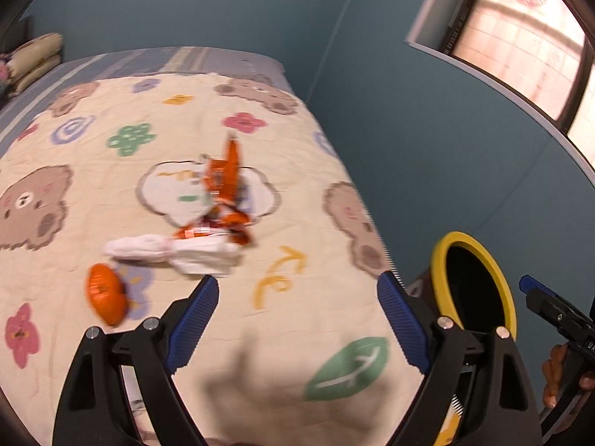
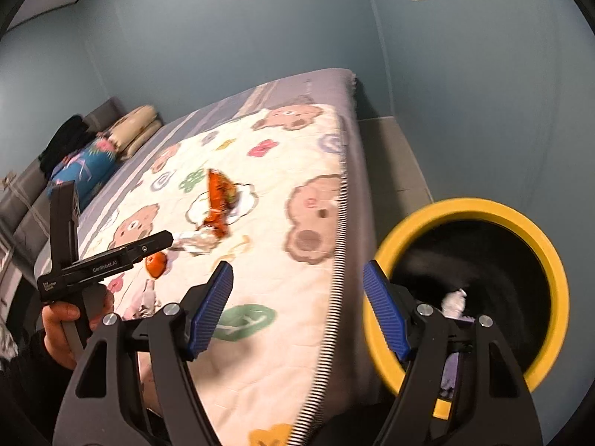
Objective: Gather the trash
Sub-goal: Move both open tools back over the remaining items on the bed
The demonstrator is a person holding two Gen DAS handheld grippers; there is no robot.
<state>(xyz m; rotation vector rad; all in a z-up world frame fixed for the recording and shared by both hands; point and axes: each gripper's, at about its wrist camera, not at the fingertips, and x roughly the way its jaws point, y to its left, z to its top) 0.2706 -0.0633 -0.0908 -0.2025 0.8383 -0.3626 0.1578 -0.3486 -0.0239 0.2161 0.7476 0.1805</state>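
Note:
On the cartoon quilt (image 1: 316, 223) lie a crumpled orange wrapper (image 1: 227, 186), a white wad of tissue (image 1: 174, 256) just in front of it, and a small orange packet (image 1: 106, 299) to the left. My left gripper (image 1: 301, 308) hovers open over the quilt, short of the tissue, with nothing between its blue pads. My right gripper (image 2: 297, 286) is open and empty too, straddling the bed's edge beside the yellow-rimmed bin (image 2: 465, 208). A white tissue wad (image 2: 453, 301) lies inside the bin. The right wrist view also shows the orange wrapper (image 2: 219, 200), the tissue (image 2: 197, 241) and the packet (image 2: 156, 264).
The bin (image 1: 461, 237) stands on the floor against the bed's right side, below the blue wall. Pillows (image 2: 137, 126) and folded bedding (image 2: 85, 171) sit at the bed's head. A hand (image 2: 63, 319) holds the left tool at the left. A window (image 1: 520, 37) is at the upper right.

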